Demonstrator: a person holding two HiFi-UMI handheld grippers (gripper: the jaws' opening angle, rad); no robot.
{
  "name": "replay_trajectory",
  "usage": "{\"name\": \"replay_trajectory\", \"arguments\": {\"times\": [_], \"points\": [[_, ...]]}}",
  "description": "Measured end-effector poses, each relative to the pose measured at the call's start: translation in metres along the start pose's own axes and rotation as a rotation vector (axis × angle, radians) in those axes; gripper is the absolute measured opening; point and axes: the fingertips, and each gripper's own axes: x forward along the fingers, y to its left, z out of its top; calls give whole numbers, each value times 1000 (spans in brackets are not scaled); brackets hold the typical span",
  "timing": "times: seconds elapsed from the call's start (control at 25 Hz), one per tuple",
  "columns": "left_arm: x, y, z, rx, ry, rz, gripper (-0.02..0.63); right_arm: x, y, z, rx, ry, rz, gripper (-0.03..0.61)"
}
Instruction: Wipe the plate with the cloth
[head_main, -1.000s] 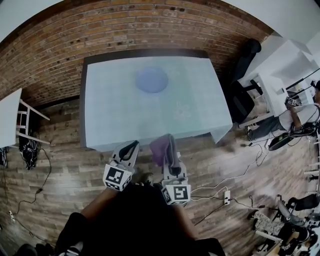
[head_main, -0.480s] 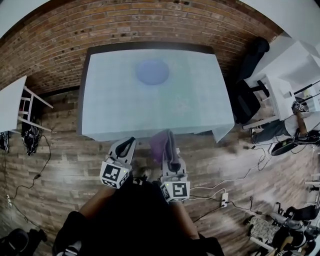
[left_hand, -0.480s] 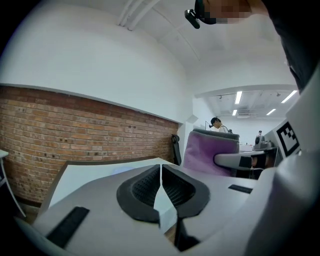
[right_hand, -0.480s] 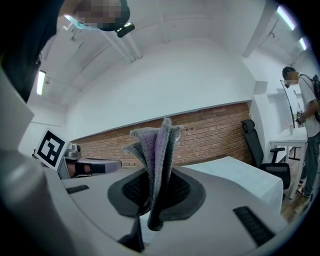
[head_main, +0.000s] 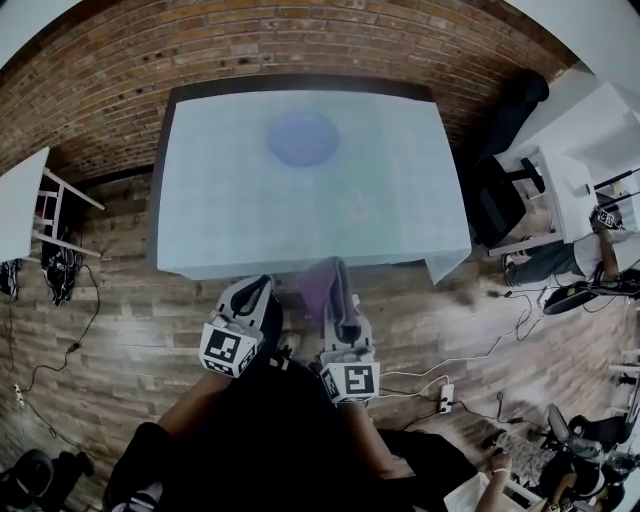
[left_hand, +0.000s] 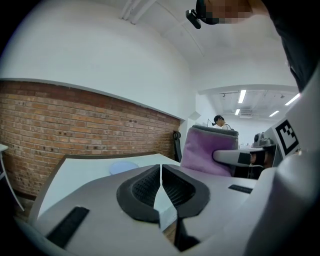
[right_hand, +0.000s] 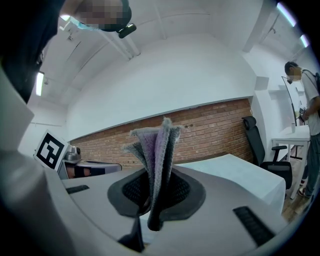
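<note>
A round pale blue plate (head_main: 302, 138) lies on the far half of the light table (head_main: 220, 220); it shows small in the left gripper view as the plate (left_hand: 123, 167). My right gripper (head_main: 335, 285) hovers at the table's near edge, shut on a folded purple and grey cloth (head_main: 322, 285) that stands upright between its jaws, the cloth (right_hand: 156, 165). Beside it, to the left, my left gripper (head_main: 258, 292) is shut with nothing in it, the left gripper (left_hand: 161, 176). From there the cloth (left_hand: 207, 152) appears at the right.
A brick wall (head_main: 300, 50) runs behind the table. A black office chair (head_main: 490, 190) stands at the table's right side, with white desks and people beyond. A white stand (head_main: 25, 225) is at the left. Cables (head_main: 460, 380) lie on the wooden floor.
The table and plate have come nearer in the head view as both grippers moved forward toward the near edge. The cloth stays clamped in the right gripper.
</note>
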Motion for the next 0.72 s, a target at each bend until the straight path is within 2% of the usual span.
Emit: {"name": "replay_trajectory", "arguments": {"times": [0.24,0.72], "points": [[41,22,9,-12,-8,-11,38,33,-19,2,-12,13,-10,58],[129,105,36,-39,2,-19,38,143,-48,10,-19,55,-20,58]]}}
